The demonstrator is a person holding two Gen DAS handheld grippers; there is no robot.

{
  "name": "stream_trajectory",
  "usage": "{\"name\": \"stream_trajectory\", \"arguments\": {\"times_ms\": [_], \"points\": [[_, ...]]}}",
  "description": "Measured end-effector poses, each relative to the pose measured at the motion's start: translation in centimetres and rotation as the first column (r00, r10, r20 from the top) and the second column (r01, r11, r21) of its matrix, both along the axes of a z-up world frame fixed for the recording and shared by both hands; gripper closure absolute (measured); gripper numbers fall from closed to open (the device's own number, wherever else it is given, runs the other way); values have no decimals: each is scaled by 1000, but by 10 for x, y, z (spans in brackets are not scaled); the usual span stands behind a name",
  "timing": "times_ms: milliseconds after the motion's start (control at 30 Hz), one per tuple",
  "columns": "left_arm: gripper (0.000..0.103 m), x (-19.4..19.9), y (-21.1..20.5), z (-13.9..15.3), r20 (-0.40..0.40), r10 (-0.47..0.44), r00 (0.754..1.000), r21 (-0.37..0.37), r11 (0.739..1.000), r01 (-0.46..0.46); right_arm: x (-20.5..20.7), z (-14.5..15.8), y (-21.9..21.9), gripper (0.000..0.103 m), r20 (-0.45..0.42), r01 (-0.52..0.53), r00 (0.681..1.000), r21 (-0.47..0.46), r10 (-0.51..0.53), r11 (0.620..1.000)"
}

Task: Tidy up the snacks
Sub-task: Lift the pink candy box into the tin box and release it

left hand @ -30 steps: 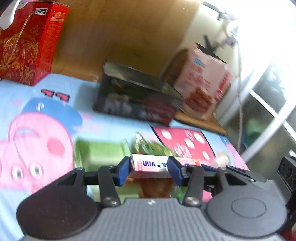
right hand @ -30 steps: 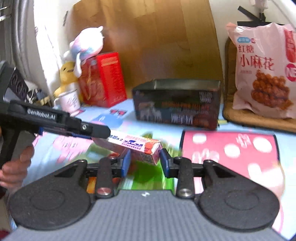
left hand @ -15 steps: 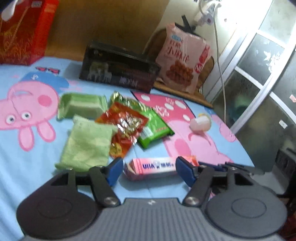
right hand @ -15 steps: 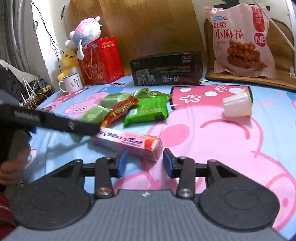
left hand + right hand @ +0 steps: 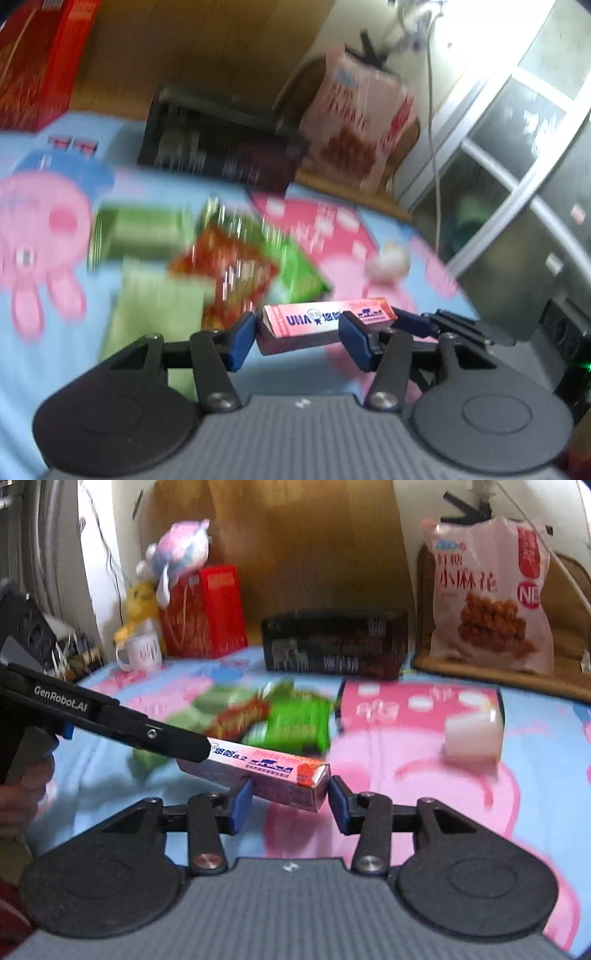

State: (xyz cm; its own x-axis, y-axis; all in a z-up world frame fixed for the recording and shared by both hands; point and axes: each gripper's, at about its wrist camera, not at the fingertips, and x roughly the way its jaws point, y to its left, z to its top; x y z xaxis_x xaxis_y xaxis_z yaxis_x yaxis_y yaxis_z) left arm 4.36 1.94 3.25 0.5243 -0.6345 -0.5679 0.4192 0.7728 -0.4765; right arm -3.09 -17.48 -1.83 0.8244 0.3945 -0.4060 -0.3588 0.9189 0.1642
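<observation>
Start with the containers. The black rectangular box stands at the back of the blue cartoon-pig sheet, and you cannot see into it from either camera. The tall red carton stands to its left. The white mug in front of the carton also hides its inside. The small white plastic cup lies on its side on the pink part of the print, well apart from everything else. The big pink snack bag leans upright behind the sheet on the right.

The loose snacks lie in a cluster in the middle of the sheet, none in a container. A bright green foil packet lies there with a red foil packet overlapping its left side. Two pale green packets lie further left, all smeared by blur.

The long pink cardboard sweet box is up off the sheet, tilted, between your two tools. Your left tongs are drawn in on it. One pad is against its near end and the other crosses in front of its printed face, so they appear to grip it. Your right tongs stand parted around the box's other end. A sliver of gap shows at the right pad, so they bracket the box without pinching it.

Half a second ago this box lay flat on the sheet and your left tongs were spread wider around it. They have since narrowed and the box has risen. Your right tongs are about as far apart as they were then.
</observation>
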Motion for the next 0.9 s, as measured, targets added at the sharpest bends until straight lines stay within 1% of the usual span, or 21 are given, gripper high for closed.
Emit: {"name": "stream_trajectory", "arguments": {"times_ms": [67,133,200,300,367,433,467,500,567,600,633,667,700,733,767,800,833,900], "points": [[52,19,0,18,46,16,999,-11,1000,-15,18,14,-3,55,55,4,998,4,-4,1000],[50,42,-5,35,103,45,994,-1,999,-45,43,29,-5,55,115,5,993,3,-5,1000],[50,66,-11,49,159,76,984,13,997,-79,72,41,-5,55,155,19,988,3,-19,1000],[47,108,-19,62,209,123,970,10,992,-127,120,53,-8,55,156,38,987,22,-41,999],[47,136,-24,64,227,150,962,6,988,-155,149,57,-9,55,144,60,988,20,-62,998],[46,160,-28,58,224,185,957,6,981,-192,176,55,-9,54,124,72,990,11,-73,997],[45,172,-29,54,215,203,955,6,978,-209,184,54,-4,53,116,82,990,2,-81,997],[43,182,-30,48,203,216,955,10,975,-223,194,50,-2,53,110,96,989,-10,-94,995],[38,198,-30,35,180,234,955,25,970,-242,203,44,2,50,116,140,984,-34,-135,990],[37,200,-29,32,170,246,954,35,966,-255,204,42,2,46,112,157,982,-40,-151,987],[34,199,-26,29,164,250,954,33,965,-259,203,41,-1,34,110,173,980,-33,-168,984],[31,195,-22,30,166,243,956,21,968,-250,198,42,-6,25,122,182,976,-11,-180,983],[25,188,-19,30,174,234,957,12,971,-240,189,42,-11,4,148,192,970,18,-193,981],[22,181,-14,31,184,226,957,10,973,-232,177,41,-16,0,184,206,960,49,-212,977],[21,171,-9,31,195,216,957,10,975,-222,163,41,-20,0,214,218,950,69,-228,973],[20,162,-3,32,201,201,959,9,978,-206,151,41,-22,0,220,216,949,65,-225,974],[19,151,4,32,199,183,963,5,982,-187,143,40,-23,0,212,204,954,50,-210,978],[19,128,18,30,180,138,974,-14,990,-138,125,34,-26,0,171,162,972,13,-161,987]]}}
